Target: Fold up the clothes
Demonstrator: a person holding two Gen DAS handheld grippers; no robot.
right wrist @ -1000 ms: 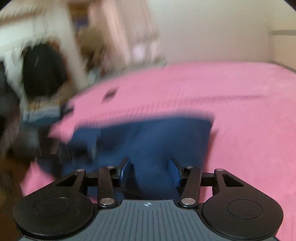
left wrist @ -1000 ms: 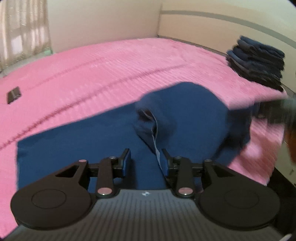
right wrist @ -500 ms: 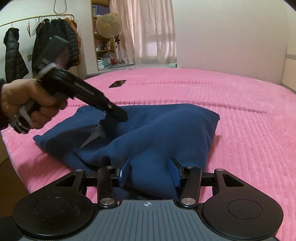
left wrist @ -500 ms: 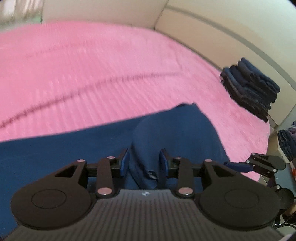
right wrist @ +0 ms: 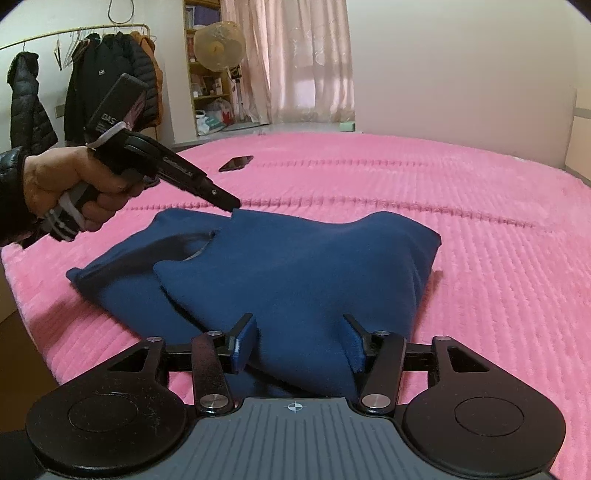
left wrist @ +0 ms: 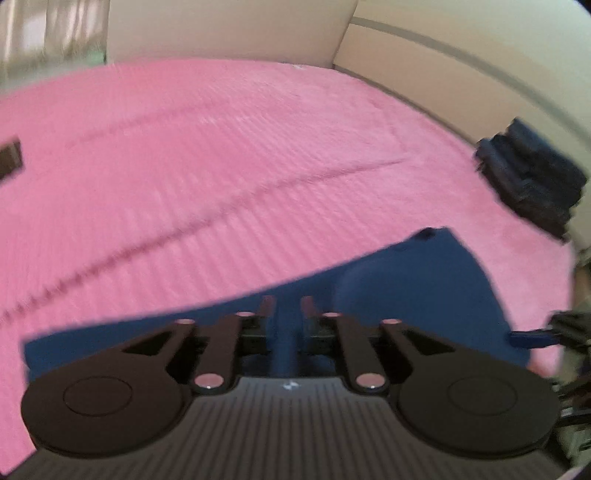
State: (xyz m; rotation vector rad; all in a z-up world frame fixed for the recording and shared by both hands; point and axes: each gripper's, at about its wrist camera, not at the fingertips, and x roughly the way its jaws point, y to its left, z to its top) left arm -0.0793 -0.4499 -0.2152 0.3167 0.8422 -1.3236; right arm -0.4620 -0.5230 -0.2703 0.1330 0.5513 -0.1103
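A bedroom: pink-covered bed (right wrist: 461,240), coat rail (right wrist: 74,33) (jackets hanging), curtains (right wrist: 295,62).

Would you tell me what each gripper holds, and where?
Blue garment: left gripper at its far edge, right gripper at its near fold; both jaws opening, grip uncertain.

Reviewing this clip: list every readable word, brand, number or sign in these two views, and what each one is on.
"DAS": white letters on the dark block atop the left hand-held gripper, right wrist view; smaller lines beneath are unreadable.
Pale lettering along that gripper's arm: too small to read.
Small white mark on the black jacket on the rack: unreadable.
Items on the bookshelf: too small to read.
Left wrist view: blurred, no text.
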